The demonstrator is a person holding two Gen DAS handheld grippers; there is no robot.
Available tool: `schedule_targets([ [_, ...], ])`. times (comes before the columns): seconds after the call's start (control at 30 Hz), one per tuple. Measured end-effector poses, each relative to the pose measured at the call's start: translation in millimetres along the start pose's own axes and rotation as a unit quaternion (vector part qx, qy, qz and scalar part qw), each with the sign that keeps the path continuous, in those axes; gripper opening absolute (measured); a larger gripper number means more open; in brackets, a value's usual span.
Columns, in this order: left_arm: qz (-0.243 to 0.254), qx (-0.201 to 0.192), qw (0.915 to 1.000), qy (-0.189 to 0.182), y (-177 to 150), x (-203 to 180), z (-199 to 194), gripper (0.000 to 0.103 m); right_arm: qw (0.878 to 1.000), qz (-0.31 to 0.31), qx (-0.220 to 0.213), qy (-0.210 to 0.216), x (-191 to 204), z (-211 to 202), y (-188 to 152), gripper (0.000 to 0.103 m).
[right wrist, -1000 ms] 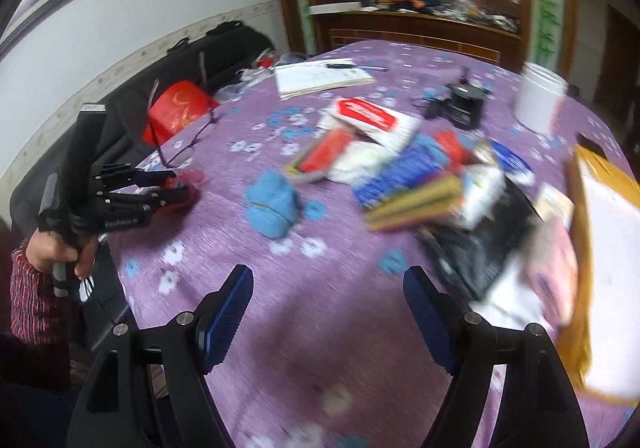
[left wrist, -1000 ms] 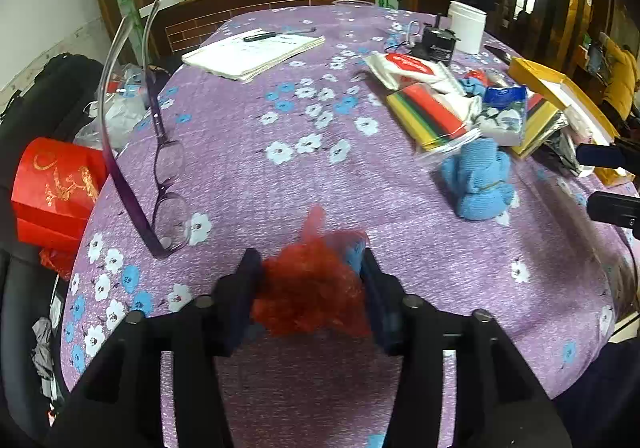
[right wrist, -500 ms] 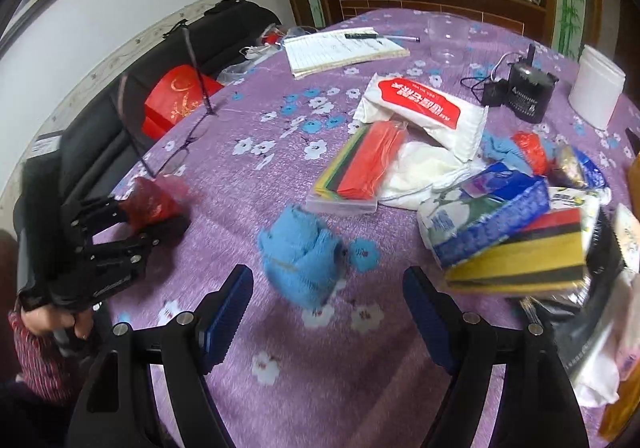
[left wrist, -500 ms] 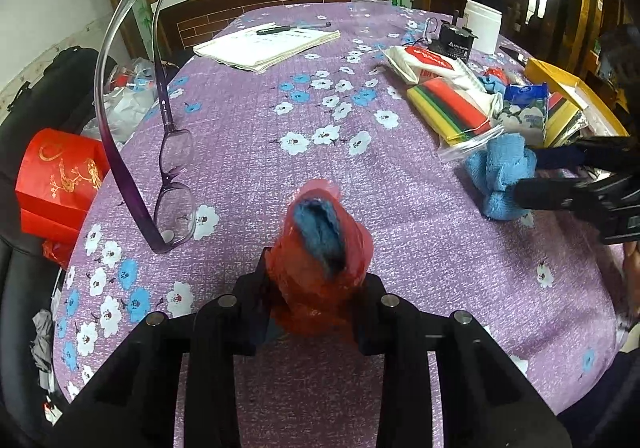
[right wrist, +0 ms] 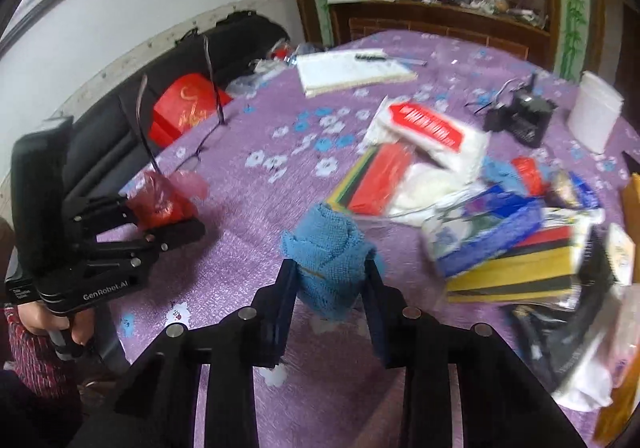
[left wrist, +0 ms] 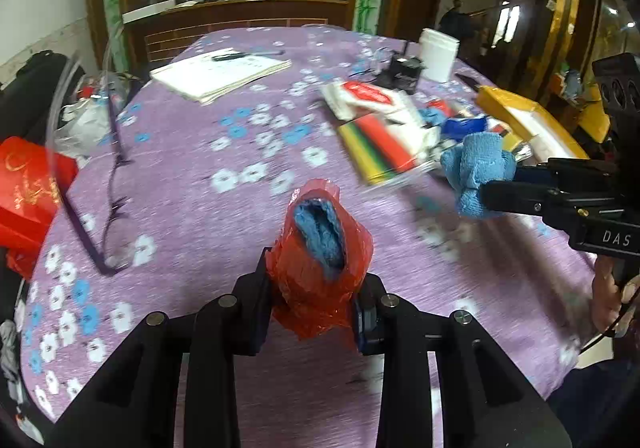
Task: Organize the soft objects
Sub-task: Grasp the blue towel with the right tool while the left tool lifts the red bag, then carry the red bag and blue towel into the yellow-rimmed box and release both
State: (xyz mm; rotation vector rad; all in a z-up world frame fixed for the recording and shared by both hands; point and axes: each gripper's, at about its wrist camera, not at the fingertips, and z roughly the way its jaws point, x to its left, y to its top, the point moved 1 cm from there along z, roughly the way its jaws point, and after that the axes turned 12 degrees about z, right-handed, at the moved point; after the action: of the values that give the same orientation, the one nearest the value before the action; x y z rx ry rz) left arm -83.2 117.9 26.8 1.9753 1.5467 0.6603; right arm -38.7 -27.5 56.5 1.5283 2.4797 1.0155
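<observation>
A crumpled red plastic bag (left wrist: 320,280) with a blue cloth (left wrist: 318,232) tucked inside is clamped in my left gripper (left wrist: 316,288), just above the purple flowered tablecloth (left wrist: 200,176). In the right wrist view that left gripper (right wrist: 164,212) and the red bag (right wrist: 160,200) show at the left. The jaws of my right gripper (right wrist: 330,280) are closing, and their pads press on a bunched light-blue cloth (right wrist: 328,248) held between them. From the left wrist view the right gripper (left wrist: 500,182) holds this cloth (left wrist: 476,164) at the right.
Purple glasses (left wrist: 108,208) lie at the table's left. A notebook (left wrist: 220,72) lies at the back. Packets, a striped cloth pack (left wrist: 376,144), a white tub (left wrist: 438,54) and a yellow box (left wrist: 528,116) crowd the right. A red gift bag (left wrist: 28,184) sits off the left edge.
My left gripper closed on the red bag and raised it. My right gripper came in over the blue cloth, closed on it and lifted it off the table.
</observation>
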Motion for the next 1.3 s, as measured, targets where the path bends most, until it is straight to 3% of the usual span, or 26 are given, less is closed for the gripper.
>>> schedule_targets([
  [0.33, 0.035, -0.025, 0.9972, -0.061, 40.9, -51.8, 1.2, 0.029, 0.997, 0.055, -0.045, 0.012, -41.2, -48.2, 6.2, 0.033],
  [0.67, 0.086, -0.032, 0.9867, -0.134, 94.5, -129.9, 13.7, 0.029, 0.987, 0.130, -0.091, -0.007, -111.2, -90.5, 12.7, 0.033],
  [0.87, 0.120, -0.025, 0.9783, -0.167, 139.7, -182.5, 34.8, 0.029, 0.975, 0.180, -0.128, -0.038, -169.0, -119.6, 18.7, 0.033],
  [1.03, 0.137, -0.014, 0.9727, -0.187, 172.1, -216.8, 57.5, 0.029, 0.957, 0.239, -0.148, -0.072, -229.3, -140.6, 23.9, 0.033],
  [1.3, 0.161, 0.010, 0.9657, -0.204, 221.8, -278.9, 100.7, 0.029, 0.935, 0.305, -0.149, -0.105, -300.5, -146.0, 40.5, 0.034],
])
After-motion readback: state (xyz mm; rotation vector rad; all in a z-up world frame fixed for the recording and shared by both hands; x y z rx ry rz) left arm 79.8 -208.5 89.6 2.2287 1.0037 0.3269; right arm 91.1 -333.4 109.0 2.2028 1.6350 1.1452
